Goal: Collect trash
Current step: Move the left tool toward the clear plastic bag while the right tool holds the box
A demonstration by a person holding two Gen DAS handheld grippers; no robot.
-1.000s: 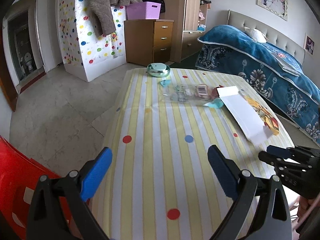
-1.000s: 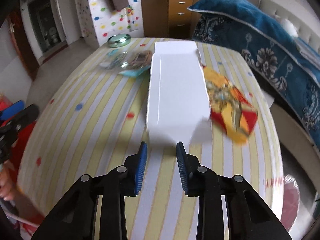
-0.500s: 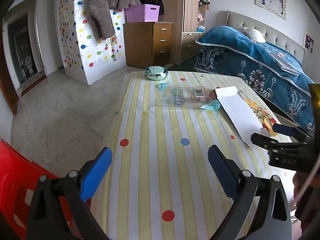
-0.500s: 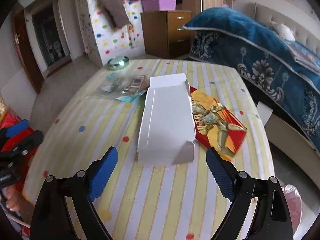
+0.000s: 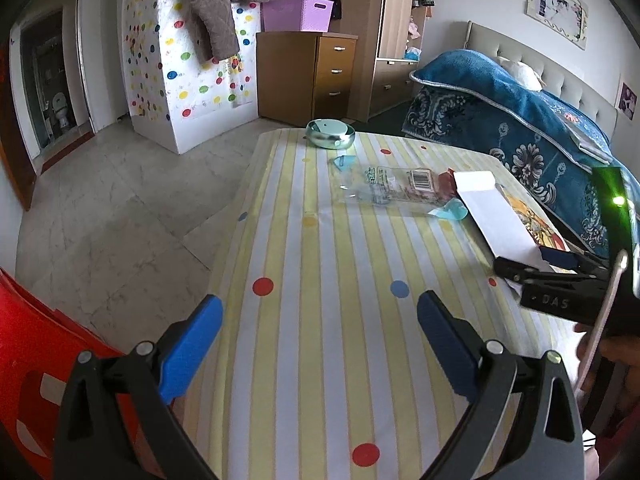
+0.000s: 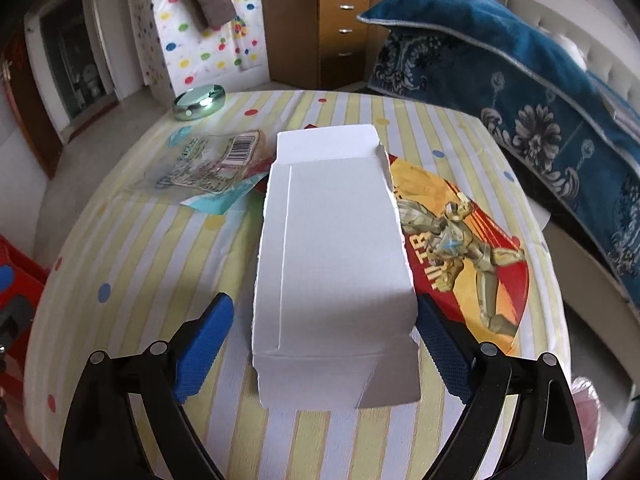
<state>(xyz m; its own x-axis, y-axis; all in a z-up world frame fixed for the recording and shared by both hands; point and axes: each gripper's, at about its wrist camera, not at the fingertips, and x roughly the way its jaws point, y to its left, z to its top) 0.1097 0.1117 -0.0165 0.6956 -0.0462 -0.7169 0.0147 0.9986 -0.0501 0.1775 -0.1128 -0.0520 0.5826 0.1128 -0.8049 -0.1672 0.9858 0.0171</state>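
The right gripper point(image 6: 322, 344) has just been opening, and its jaws now stand wide to either side of the near end of the white carton point(image 6: 332, 264). The blue pads flank the cardboard without pressing on it, the right-hand pad very close to its torn edge. That width looks chosen to take the carton across its breadth, so the next step is probably to close on it. The carton lies flat on the striped tablecloth point(image 6: 132, 248), its long side running away from the gripper. Just beside it on the right, partly tucked under its edge, lies a red and yellow printed wrapper point(image 6: 460, 248). Beyond the carton's far left corner sits a clear plastic packet point(image 6: 212, 160) with a barcode, over a scrap of teal paper point(image 6: 218, 202). Farther from the carton, near the table's far edge, stands a small round green tin point(image 6: 199, 102), which may not be trash. The left gripper point(image 5: 320, 332) hangs well to the carton's left over bare cloth, jaws wide and empty, likely waiting its turn. A red chair point(image 5: 36, 352) stands left of the table, farther still from the carton.
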